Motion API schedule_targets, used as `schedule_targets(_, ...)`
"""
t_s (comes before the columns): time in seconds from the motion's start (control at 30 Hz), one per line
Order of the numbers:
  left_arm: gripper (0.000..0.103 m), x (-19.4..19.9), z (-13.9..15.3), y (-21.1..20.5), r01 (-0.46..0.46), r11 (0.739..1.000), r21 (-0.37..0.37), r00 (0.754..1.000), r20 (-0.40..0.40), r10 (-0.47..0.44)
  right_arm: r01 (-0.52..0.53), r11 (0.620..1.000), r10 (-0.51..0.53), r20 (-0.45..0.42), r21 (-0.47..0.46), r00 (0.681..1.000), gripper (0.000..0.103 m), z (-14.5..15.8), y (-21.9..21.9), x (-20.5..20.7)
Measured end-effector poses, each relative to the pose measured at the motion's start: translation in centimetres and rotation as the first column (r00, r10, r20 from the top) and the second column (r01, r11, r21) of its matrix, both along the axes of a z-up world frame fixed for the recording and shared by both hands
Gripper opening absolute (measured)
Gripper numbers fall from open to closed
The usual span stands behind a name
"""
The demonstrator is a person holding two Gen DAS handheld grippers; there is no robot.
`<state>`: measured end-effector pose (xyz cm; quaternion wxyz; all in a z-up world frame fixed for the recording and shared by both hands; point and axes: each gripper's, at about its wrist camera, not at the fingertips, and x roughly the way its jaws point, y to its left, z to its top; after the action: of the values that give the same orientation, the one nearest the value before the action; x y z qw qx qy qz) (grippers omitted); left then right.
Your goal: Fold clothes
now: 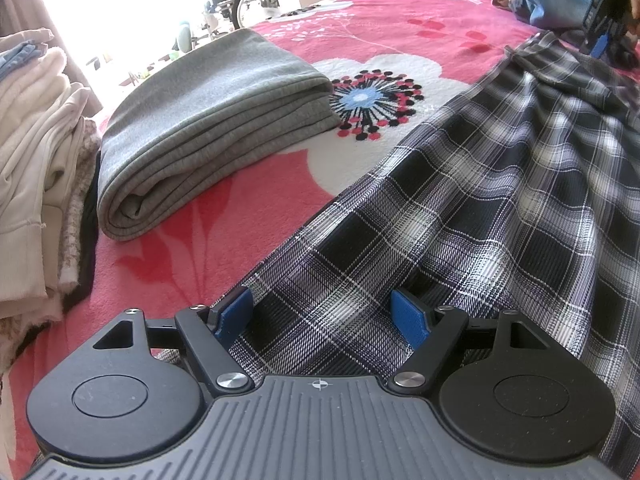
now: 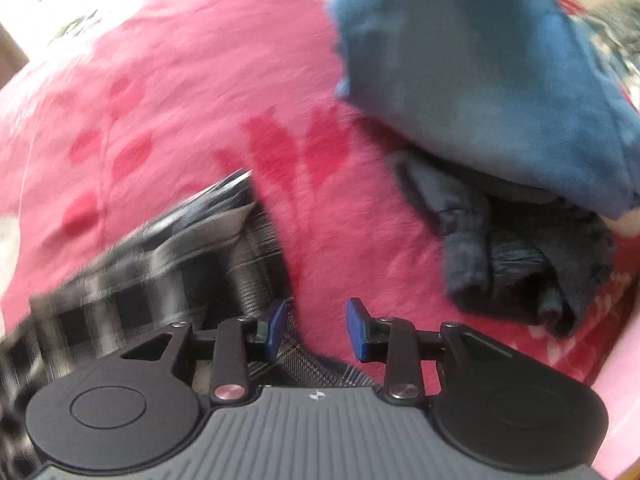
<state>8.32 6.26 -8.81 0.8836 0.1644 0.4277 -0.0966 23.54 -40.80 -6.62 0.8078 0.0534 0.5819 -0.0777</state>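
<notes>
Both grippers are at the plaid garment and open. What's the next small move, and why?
Probably close the left gripper on the plaid garment: its blue pads stand apart with plaid cloth lying between them, not pinched. The right gripper is open too, at the garment's far end, with that view motion-blurred, so let it settle before it grips.

Bed covered by pink floral blanket [image 1: 400, 12]. On it: plaid garment [image 1: 460, 200] spread long across right side; folded grey garment [image 1: 208, 120] left of centre; stack of cream folded clothes [image 1: 36, 140] at far left edge; blue cloth [image 2: 480, 68] heaped over dark crumpled garment [image 2: 500, 256] at far end.
</notes>
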Motion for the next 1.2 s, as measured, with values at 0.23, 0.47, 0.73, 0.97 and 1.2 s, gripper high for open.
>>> schedule_targets(0.23, 0.077, 0.1, 0.1, -0.2, -0.001, 1.000, 0.005, 1.000, -0.001, 0.001, -0.019, 0.999, 0.019, 0.012, 0.042, 1.000, 0.035, 0.2, 0.3, 0.0)
schedule_targets(0.47, 0.077, 0.1, 0.1, -0.3, -0.003, 1.000, 0.008, 1.000, -0.001, 0.003, -0.010, 0.995, 0.009, 0.015, 0.099, 1.000, 0.035, 0.3, 0.0, -0.1)
schedule_targets(0.73, 0.078, 0.2, 0.0, -0.3, -0.005, 1.000, 0.007, 1.000, 0.000, 0.005, -0.083, 0.995, 0.085, -0.025, 0.064, 0.996, 0.034, -1.4, 2.0, -0.4)
schedule_targets(0.97, 0.079, 0.2, 0.0, -0.3, -0.006, 1.000, 0.006, 1.000, 0.001, 0.006, -0.192, 0.974, 0.199, 0.047, -0.122, 0.979, 0.007, -1.1, 4.5, -1.3)
schedule_targets(1.2, 0.079, 0.2, 0.0, -0.1, -0.003, 1.000, 0.006, 1.000, 0.005, 0.003, -0.160, 0.935, 0.198, 0.090, -0.316, 0.976, 0.009, -1.3, 4.9, -1.5)
